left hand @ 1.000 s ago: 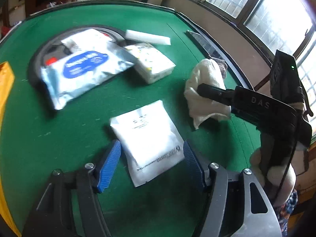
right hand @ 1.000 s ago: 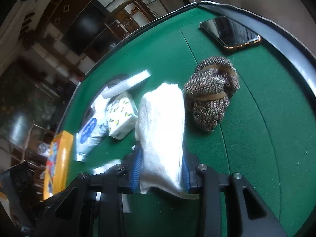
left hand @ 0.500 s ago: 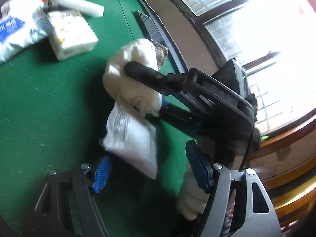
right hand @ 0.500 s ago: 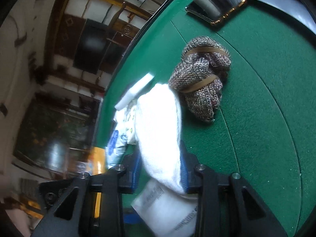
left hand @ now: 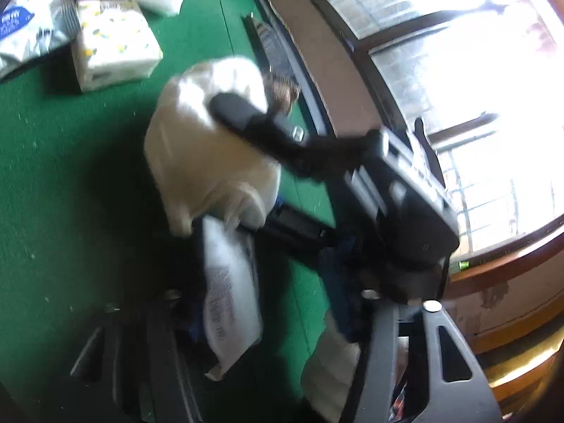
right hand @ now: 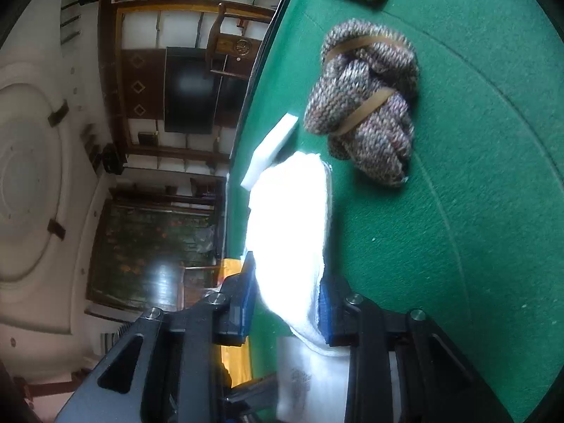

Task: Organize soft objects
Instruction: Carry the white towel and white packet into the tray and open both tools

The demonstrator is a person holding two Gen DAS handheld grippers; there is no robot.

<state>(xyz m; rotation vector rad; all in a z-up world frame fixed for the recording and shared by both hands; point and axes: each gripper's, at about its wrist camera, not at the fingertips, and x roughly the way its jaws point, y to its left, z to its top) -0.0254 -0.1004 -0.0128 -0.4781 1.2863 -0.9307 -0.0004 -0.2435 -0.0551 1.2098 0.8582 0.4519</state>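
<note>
On the green felt bench (right hand: 476, 211), near its window-side rim, both tools are working one small patch. The right gripper (right hand: 287, 303) has its fingers clamped narrow on the lower end of a rolled white terry towel (right hand: 289, 229), which is squeezed between the blue pads. The roll's long axis runs along the gripper's line, its free end pointing out towards the far centre of the bench, just short of a flat white foam block (right hand: 273, 149). Gripped at one end, the roll likely holds its shape for carrying.

The left gripper (left hand: 268, 313) has just been closing on a flat white sealed plastic pouch with printed text (left hand: 229, 289). The pouch stands on edge between the fingers, long axis pointing forward, its far end tucked under the towel. The view is blurred, so whether the pads press on it yet cannot be told.

A knitted brown-grey bundle bound with rubber bands (right hand: 366, 102) lies just beside the towel, apart from it. A patterned white tissue pack (left hand: 112, 46) and a blue-labelled wipes packet (left hand: 24, 24) lie well apart, seemingly already grouped.
</note>
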